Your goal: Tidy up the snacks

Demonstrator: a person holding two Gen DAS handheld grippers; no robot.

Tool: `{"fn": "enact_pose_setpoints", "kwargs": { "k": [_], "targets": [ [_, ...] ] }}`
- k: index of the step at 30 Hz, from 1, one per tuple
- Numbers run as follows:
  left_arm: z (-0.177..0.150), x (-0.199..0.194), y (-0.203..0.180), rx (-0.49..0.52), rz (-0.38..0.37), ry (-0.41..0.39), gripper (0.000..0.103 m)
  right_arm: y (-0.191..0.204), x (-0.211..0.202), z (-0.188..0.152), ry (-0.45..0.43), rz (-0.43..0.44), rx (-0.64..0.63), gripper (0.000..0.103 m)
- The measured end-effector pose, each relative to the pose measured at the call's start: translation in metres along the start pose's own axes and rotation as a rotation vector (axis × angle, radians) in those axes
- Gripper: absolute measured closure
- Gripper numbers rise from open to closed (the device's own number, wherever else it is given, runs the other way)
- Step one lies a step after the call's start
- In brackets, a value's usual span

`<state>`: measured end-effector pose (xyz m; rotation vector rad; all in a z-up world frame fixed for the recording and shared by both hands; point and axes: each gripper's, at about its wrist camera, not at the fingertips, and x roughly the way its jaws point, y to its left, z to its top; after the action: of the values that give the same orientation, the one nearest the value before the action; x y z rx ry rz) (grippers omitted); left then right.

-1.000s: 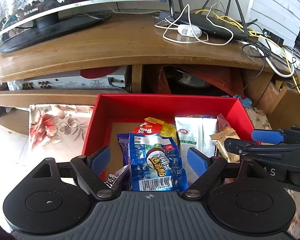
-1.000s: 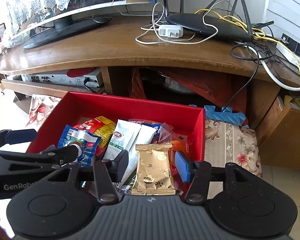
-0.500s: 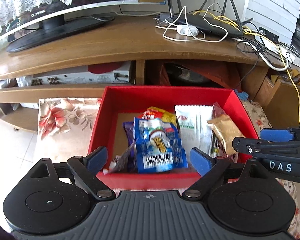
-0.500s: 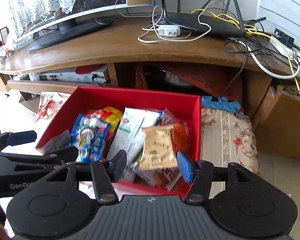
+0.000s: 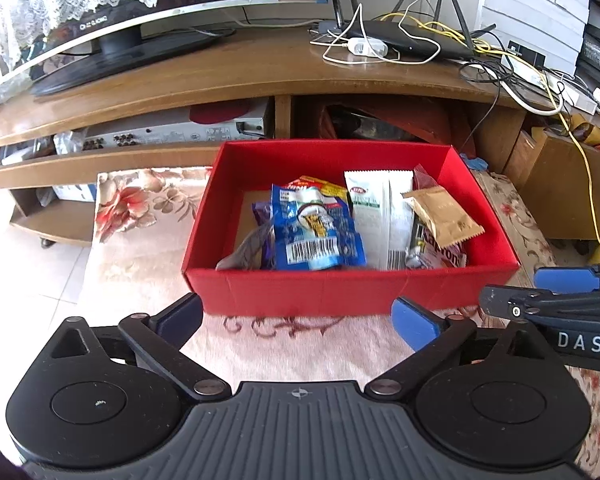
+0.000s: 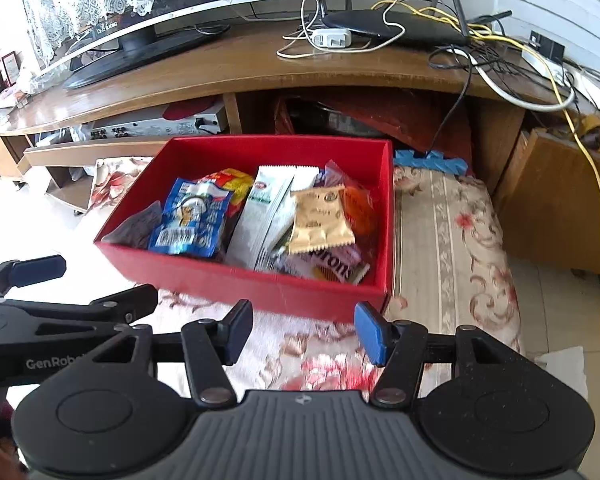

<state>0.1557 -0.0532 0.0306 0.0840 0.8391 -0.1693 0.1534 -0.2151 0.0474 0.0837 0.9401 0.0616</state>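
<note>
Left hand-held gripper [image 5: 296,320] opening wide, empty; right hand-held gripper [image 6: 303,332] narrower, empty; both short of red box [image 5: 340,292] rim

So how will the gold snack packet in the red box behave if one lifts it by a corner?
The gold packet looks thin and puffed, so probably light and floppy. Its foil seems glossy, perhaps slippery. It lies loosely on other packets, so it may slide.

An open red cardboard box [image 5: 340,292] holds blue [image 5: 316,232], white [image 5: 380,216], gold [image 5: 444,216] and probably purple foil snack packets [image 6: 336,266], loosely piled.
</note>
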Motion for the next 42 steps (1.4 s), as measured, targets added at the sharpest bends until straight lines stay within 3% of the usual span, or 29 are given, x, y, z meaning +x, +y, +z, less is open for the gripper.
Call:
{"fn": "enact_pose_setpoints", "kwargs": {
  "k": [18, 28, 42],
  "targets": [
    [-0.062, -0.019, -0.021, 0.101, 0.031, 0.06, 0.001, 0.005, -0.021, -0.064, 0.091, -0.024, -0.002, 0.048],
    [-0.084, -0.028, -0.015, 0.004, -0.026, 0.146, 0.003, 0.009, -0.041, -0.088, 0.085, 0.004, 0.003, 0.048],
    [-0.1, -0.04, -0.012, -0.024, -0.013, 0.139, 0.001, 0.014, -0.049, -0.102, 0.088, 0.022, 0.0, 0.048]
  ]
}}
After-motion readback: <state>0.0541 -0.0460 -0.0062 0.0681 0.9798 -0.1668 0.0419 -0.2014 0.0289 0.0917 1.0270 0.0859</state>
